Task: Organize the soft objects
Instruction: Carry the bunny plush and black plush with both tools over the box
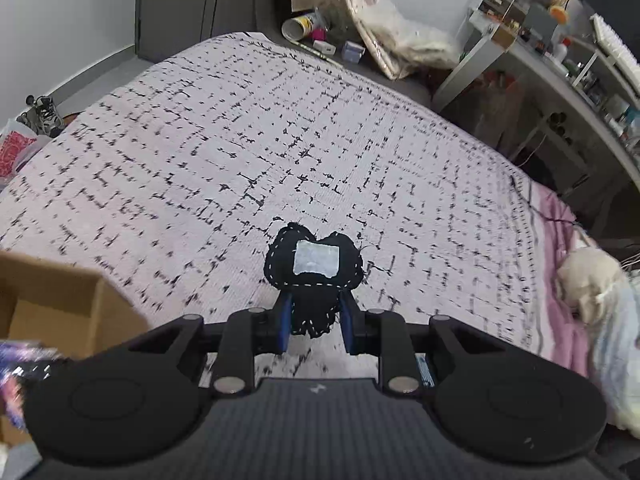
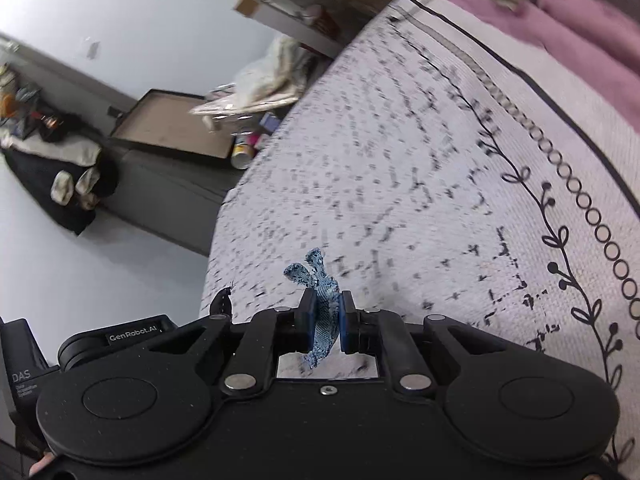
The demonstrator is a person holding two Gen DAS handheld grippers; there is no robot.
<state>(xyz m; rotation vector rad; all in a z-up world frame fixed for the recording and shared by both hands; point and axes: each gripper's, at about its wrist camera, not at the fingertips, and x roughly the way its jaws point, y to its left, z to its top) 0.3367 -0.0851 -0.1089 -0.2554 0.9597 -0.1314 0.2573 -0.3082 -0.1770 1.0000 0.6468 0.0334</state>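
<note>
**Ana:** Soft objects are already in both claws. The left gripper [image 1: 314,326] is closed on a black fabric piece [image 1: 314,276] with white stitching and a pale patch, and it hangs over the bedspread [image 1: 240,140]. The right gripper [image 2: 325,322] is clamped on a blue denim scrap [image 2: 320,308], also above the bed.

**Ben:** So which step is this?

**Ana:** I judge it as the carrying step: both pieces are picked up, but not yet put away. The cardboard box [image 1: 60,312] stands just beside the left gripper, at its left, and its top is open. The next move probably needs to bring the black piece over the box edge before opening.

**Ben:** Is there room?

**Ana:** Yes, the middle of the bedspread is free. At the far right lie a pink blanket [image 1: 560,320] and a cream plush toy [image 1: 592,280], well apart from the claws.
</note>
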